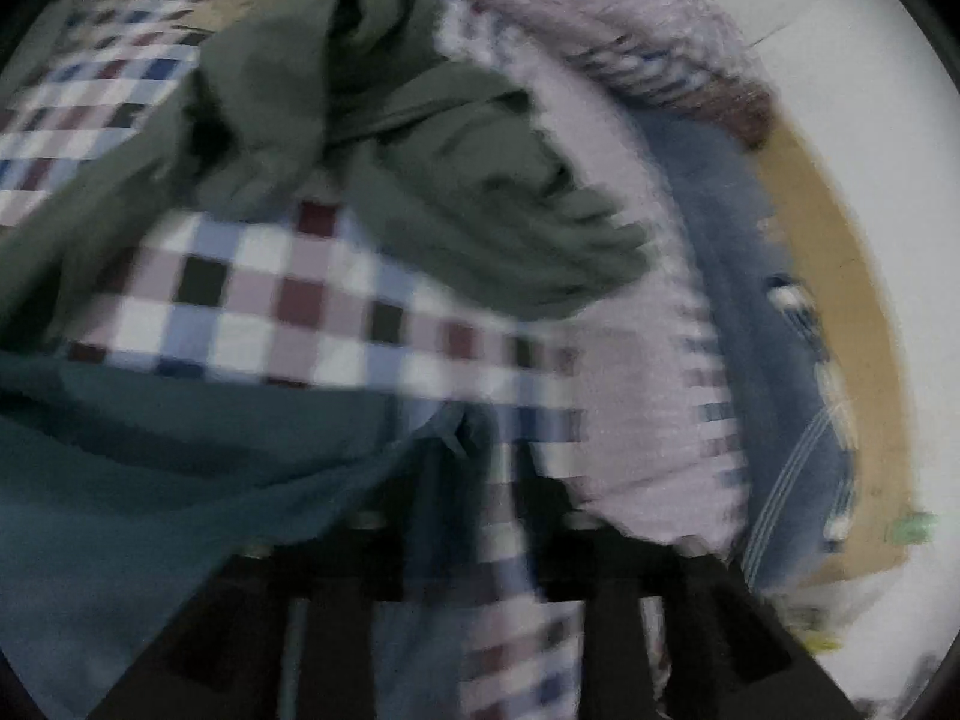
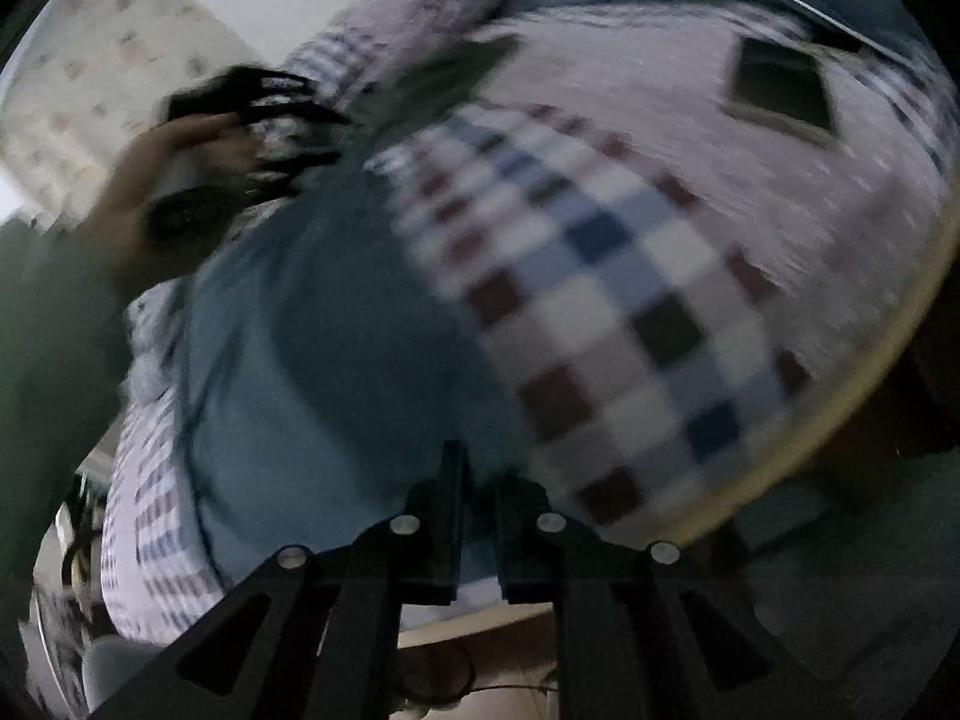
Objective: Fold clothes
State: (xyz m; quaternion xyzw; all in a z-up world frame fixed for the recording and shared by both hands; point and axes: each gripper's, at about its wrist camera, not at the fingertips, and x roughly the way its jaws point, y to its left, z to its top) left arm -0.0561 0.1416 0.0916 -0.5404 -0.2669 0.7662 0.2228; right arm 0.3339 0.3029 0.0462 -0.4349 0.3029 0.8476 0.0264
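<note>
Both grippers clenched on teal garment [image 2: 336,360] over checkered bedsheet [image 2: 600,276]: left gripper [image 1: 474,480], right gripper [image 2: 477,480] (frames blurred). Olive garment [image 1: 420,168] crumpled beyond.

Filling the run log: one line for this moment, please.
Phase: mid-fold | right tool: shut on teal garment | left tool: grip unclear, blurred | surface: checked bedsheet | olive garment: crumpled
</note>
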